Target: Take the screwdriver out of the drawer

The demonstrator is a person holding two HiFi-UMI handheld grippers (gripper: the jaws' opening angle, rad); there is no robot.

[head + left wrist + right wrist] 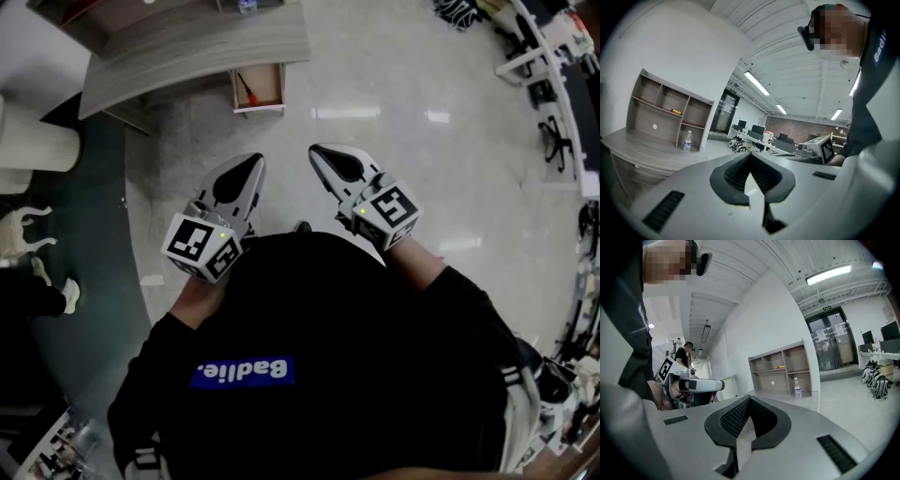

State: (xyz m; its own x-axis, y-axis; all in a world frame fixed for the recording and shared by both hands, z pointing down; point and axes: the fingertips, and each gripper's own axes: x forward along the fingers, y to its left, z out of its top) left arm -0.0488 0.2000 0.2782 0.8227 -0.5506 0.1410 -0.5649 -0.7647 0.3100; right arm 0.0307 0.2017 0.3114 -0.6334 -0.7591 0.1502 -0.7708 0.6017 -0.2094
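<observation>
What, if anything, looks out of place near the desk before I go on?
Nothing looks spilled or damaged. The only thing out of line is the drawer, standing pulled out from the desk, with the screwdriver lying aslant inside. The left tool and right tool are shut, empty and short of it.

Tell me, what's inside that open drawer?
A red-handled screwdriver lies along the left side of the drawer; nothing else shows there. The drawer's rear sits under the desk, so that part is hidden.
</observation>
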